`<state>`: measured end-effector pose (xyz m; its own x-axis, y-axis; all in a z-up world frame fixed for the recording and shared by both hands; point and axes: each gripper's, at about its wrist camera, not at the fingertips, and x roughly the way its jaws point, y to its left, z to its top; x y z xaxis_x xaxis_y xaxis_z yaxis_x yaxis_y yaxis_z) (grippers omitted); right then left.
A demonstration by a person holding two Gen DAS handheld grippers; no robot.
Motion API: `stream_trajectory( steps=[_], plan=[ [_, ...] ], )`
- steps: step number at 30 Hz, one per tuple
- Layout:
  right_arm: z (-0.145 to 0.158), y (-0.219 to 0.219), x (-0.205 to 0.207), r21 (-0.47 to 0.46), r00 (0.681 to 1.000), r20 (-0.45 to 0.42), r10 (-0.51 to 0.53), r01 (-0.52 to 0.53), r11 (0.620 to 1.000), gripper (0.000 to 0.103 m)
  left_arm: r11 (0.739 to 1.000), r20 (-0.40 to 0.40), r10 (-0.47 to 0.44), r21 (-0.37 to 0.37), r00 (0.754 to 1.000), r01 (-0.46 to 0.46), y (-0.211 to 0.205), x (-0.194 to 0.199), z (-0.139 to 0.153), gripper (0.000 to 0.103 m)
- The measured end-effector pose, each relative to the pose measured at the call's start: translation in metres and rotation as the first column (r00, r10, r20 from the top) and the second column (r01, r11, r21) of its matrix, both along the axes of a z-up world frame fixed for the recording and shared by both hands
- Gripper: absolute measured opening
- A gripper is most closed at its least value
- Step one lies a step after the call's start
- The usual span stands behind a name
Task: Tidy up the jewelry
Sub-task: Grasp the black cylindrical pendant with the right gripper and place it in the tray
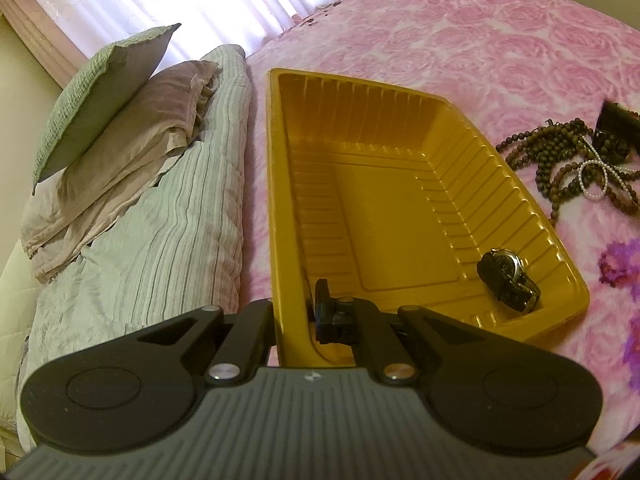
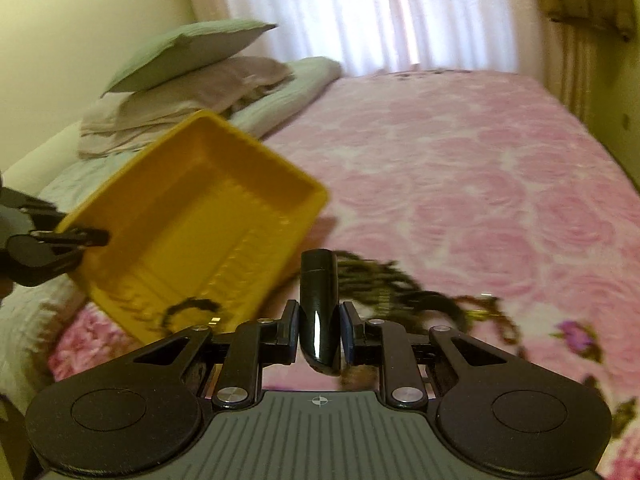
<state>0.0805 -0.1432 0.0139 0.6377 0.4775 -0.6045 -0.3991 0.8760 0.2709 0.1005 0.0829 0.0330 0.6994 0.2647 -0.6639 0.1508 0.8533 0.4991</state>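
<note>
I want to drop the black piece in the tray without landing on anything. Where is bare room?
The yellow tray is bare across its flat middle and the far end toward the pillows. Only the near right corner is taken, by a watch. Right of the tray, bead necklaces crowd the bedspread.

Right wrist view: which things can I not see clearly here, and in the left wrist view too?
- Right wrist view: the beads are smeared by motion blur; strands cannot be counted.
- Right wrist view: the watch in the tray is a blurred dark arc.
- Right wrist view: the black object between the fingers hides its own lower end; what it is stays unclear.
- Left wrist view: the dark box is cut off by the right edge.
</note>
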Motion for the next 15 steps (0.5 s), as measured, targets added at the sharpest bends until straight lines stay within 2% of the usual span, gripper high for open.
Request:
stream_trajectory(
  steps=[7,15],
  plan=[
    [-0.011,0.046,0.018,0.042,0.998,-0.047,0.033,-0.031,0.999,0.021,1.000,0.001,-0.009,-0.027,1.000,0.009,0.007,-0.001,-0.001,0.003],
    [-0.022,0.080,0.038,0.084,0.997,-0.075,0.033,-0.027,0.996,0.021,0.999,0.006,-0.039,-0.023,0.999,0.039,0.008,-0.001,-0.002,0.003]
  ],
)
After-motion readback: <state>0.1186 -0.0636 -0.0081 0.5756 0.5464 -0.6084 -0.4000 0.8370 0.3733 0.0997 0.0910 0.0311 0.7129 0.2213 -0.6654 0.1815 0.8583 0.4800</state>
